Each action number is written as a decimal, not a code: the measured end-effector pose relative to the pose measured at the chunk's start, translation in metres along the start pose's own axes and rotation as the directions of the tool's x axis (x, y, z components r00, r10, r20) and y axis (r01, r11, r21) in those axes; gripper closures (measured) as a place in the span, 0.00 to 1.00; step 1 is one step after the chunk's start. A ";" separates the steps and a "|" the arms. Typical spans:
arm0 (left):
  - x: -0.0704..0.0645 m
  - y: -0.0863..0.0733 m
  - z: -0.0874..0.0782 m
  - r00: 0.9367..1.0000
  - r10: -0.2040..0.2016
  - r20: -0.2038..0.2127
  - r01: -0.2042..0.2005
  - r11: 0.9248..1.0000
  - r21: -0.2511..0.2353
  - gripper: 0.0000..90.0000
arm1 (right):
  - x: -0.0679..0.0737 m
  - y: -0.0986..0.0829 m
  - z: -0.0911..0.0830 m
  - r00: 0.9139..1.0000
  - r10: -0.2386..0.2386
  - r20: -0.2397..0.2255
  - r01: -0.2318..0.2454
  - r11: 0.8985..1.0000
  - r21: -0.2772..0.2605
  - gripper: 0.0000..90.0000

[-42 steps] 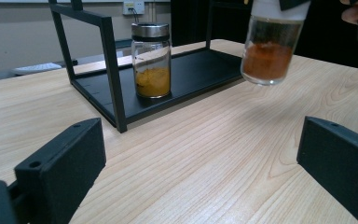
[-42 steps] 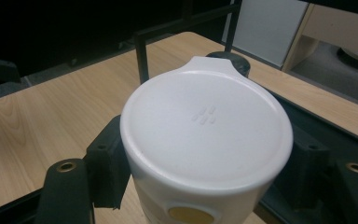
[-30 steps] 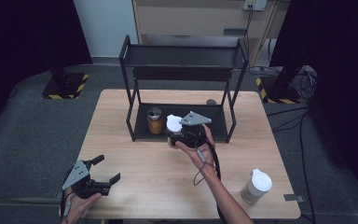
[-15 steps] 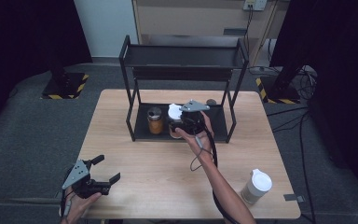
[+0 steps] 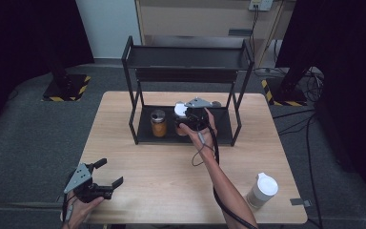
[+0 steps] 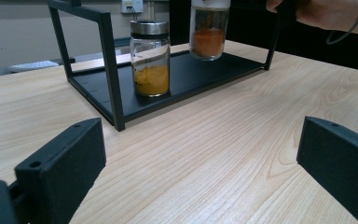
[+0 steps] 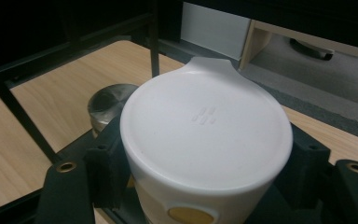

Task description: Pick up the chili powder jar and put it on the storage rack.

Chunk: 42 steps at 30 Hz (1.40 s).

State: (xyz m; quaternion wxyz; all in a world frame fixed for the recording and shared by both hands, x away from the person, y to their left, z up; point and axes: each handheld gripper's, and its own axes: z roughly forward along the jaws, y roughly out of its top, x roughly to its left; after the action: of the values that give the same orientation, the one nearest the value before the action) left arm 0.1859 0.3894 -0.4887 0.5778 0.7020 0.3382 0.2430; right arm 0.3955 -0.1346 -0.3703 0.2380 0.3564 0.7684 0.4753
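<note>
Your left tongs rest at the near left corner of the bench, well short of the rack and apart from it. Their jaws stand wide, with bare wood between them in the left gripper view. Your left hand grips them from behind.

A white-lidded cup stands near the bench's near right edge, well apart from the rack and to its right.

Your right forearm reaches forward to the rack's bottom shelf. Your right tongs are at the middle of that shelf, closed on a white-capped jar. In the right gripper view, the jaws press on both sides of the jar just below its cap. In the left gripper view, the jar's base shows above the shelf; contact with the shelf cannot be confirmed. It holds orange powder.

A second jar, metal-lidded and holding yellow powder, stands upright on the same shelf, just beside the held jar on the rack's left side.

The rack's top shelf sits above both jars, at the far side of the bench.
</note>
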 end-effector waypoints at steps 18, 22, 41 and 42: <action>0.000 0.000 0.000 1.000 0.007 0.000 -0.007 1.000 0.001 0.00 | -0.001 -0.015 0.023 0.999 0.022 0.023 -0.022 0.999 0.023 0.34; 0.000 0.000 0.000 1.000 0.008 0.000 -0.008 1.000 0.001 0.00 | -0.001 -0.018 0.027 1.000 0.021 0.022 -0.021 0.999 0.028 0.34; -0.001 0.001 0.000 1.000 0.012 0.002 -0.012 1.000 0.004 0.00 | -0.007 -0.026 0.033 0.999 0.043 0.021 -0.044 0.999 0.027 0.34; -0.001 0.001 0.000 1.000 0.013 0.003 -0.013 1.000 0.004 0.00 | -0.006 -0.027 0.033 0.999 0.043 0.022 -0.044 0.999 0.023 0.34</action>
State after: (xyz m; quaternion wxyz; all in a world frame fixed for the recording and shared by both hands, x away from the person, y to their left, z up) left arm 0.1856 0.3888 -0.4877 0.5752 0.7057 0.3334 0.2450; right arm 0.4140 -0.1292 -0.4086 0.2316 0.3810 0.7635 0.4672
